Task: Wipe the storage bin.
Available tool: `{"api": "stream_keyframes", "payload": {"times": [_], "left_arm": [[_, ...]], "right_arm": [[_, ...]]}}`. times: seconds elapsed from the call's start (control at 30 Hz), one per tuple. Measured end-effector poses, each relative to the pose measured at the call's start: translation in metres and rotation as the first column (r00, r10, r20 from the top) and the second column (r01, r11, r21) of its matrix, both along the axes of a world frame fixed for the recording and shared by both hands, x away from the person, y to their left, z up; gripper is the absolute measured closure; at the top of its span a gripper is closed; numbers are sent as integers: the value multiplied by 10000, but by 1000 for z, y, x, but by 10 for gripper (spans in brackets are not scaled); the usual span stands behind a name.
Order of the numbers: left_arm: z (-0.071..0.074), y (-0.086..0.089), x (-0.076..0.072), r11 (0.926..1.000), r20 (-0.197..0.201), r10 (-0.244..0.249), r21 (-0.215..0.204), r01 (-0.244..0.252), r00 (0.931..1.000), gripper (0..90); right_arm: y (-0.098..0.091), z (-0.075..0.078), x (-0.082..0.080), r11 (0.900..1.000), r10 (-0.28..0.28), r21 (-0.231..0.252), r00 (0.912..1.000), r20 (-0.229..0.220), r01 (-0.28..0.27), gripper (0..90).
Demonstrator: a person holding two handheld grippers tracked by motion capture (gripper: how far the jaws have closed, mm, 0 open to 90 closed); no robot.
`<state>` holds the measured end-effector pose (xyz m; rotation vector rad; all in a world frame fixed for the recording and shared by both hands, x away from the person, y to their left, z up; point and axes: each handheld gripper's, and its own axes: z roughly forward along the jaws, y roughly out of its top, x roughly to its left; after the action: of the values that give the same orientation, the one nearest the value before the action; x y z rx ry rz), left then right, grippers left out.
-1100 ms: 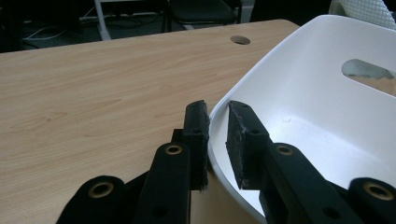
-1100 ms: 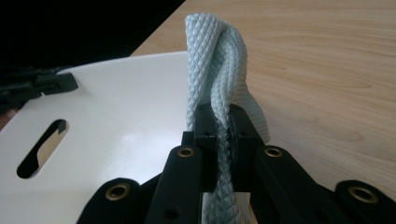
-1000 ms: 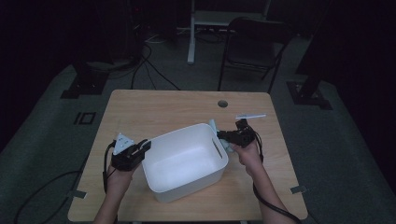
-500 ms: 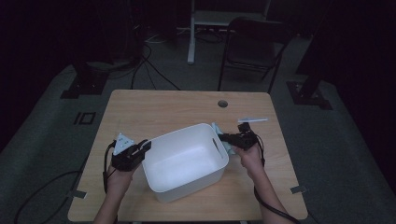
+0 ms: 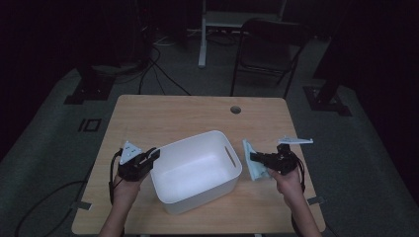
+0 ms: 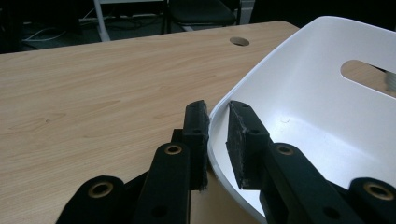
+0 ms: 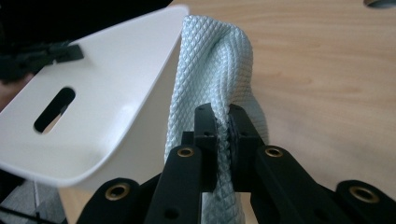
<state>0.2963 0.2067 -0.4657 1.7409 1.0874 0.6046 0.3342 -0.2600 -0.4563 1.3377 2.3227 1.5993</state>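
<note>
**Cloth outside the bin, bin rim pinched**

Your right gripper (image 7: 223, 122) has its fingers clenched on the pale blue cloth (image 7: 219, 74), which hangs just beside the outer right wall of the white bin (image 5: 197, 170). Your left gripper (image 6: 217, 123) grasps the bin's left rim, one finger inside and one outside. The bin sits on the wooden desk (image 5: 168, 116).

The room is dim, with light falling mainly on the light wooden worktop (image 5: 163, 116), which has a round cable hole (image 5: 235, 109) near its far edge. The floor (image 5: 44, 148) is grey carpet. A dark folding chair (image 5: 269, 47) stands beyond the worktop, beside a white desk leg (image 5: 201, 37). Black cables (image 5: 158, 69) trail across the floor.
</note>
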Motion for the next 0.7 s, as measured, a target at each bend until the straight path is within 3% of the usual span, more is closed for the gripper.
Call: {"api": "stream_keyframes", "payload": {"times": [0.23, 0.33, 0.4, 0.57, 0.63, 0.7], "left_arm": [[0, -1, -1, 10000, 27, 61, -12, -61, 10000, 776], [0, -2, -1, 9999, 34, 96, 33, -96, 9999, 776], [0, -3, -2, 9999, 44, 157, 61, -158, 9999, 776], [0, -4, -2, 9998, 59, 216, 49, -216, 9997, 776], [0, -4, -2, 9998, 64, 199, 58, -199, 9998, 776], [0, -3, -2, 9999, 69, 134, 54, -135, 9999, 775]], "right_arm": [[13, -12, -14, 9983, 581, -12, 9979, -288, -582, 841], [27, -18, -17, 9956, 876, -302, 9956, -316, -886, 841], [29, -20, -17, 9959, 801, -392, 9965, -253, -811, 842], [36, -36, -7, 9953, 605, -718, 9957, -702, -655, 846], [41, -53, 0, 9924, 453, -1085, 9926, -1126, -576, 846], [41, -60, 5, 9934, 470, -971, 9887, -1420, -612, 845]]}}
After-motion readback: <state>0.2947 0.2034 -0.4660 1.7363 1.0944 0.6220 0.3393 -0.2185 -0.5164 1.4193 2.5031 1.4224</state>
